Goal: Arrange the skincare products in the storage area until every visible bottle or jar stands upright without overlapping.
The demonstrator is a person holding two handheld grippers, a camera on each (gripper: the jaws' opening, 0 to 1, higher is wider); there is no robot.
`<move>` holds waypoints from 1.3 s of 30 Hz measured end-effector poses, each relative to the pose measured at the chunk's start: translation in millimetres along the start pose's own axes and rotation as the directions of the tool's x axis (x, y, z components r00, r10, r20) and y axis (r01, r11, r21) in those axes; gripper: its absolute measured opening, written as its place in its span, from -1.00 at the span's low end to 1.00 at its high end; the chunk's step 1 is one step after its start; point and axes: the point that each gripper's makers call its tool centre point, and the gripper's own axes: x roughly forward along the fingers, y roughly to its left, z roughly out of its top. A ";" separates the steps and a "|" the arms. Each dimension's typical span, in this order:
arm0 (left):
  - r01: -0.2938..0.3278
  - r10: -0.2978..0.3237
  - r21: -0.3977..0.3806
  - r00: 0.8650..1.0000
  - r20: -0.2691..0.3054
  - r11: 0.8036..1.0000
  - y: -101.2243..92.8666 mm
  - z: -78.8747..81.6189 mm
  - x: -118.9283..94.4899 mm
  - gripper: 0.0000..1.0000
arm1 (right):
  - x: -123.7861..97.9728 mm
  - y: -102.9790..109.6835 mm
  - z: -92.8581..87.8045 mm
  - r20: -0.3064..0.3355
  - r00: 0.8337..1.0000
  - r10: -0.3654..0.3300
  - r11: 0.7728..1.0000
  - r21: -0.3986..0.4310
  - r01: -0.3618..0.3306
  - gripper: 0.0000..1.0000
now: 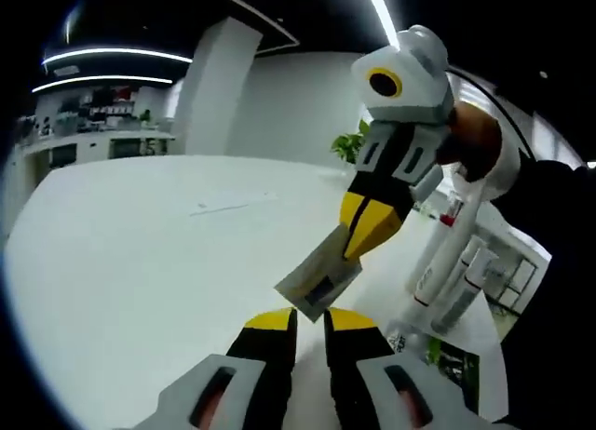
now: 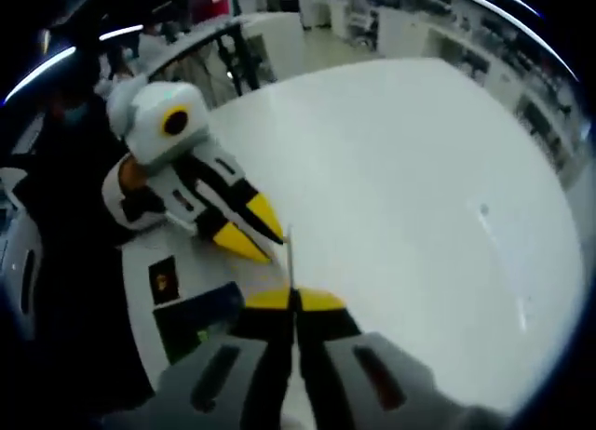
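A thin flat grey sachet (image 1: pixel 319 276) hangs over the white table (image 1: pixel 140 262). My right gripper (image 1: pixel 352 253) enters the left gripper view from the upper right and is shut on the sachet's upper end. In the right gripper view the sachet (image 2: pixel 291 258) shows edge-on, rising from my shut right gripper (image 2: pixel 294 298). My left gripper (image 1: pixel 310 320) has its jaws a narrow gap apart, with the sachet's lower corner just at its tips. From the left, the left gripper (image 2: pixel 276 244) touches the sachet's far end. White tubes (image 1: pixel 438 262) with red caps stand at the right.
A white compartmented organizer (image 1: pixel 510 274) sits behind the tubes at the table's right edge. A dark printed box (image 1: pixel 456 360) lies near them, seen again as a dark box (image 2: pixel 200 320) beside a small black card (image 2: pixel 163 281). A person's hand (image 1: pixel 477 137) holds the right gripper.
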 end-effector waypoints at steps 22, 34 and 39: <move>0.044 -0.055 0.068 0.983 0.175 0.997 -35.8 29.8 -56.0 -0.87 | -11.6 49.8 27.2 0.130 0.986 0.101 0.994 0.017 -0.104 -1.00; 0.125 -0.113 -0.048 0.974 0.198 0.991 -45.5 28.4 -76.1 -1.00 | -12.5 74.1 27.2 0.113 0.993 0.036 0.995 -0.094 -0.026 -1.00; 0.136 -0.115 -0.113 0.978 0.175 0.984 -45.8 22.1 -79.9 -1.00 | -8.7 81.0 26.0 0.110 0.994 0.014 0.991 -0.131 0.000 -1.00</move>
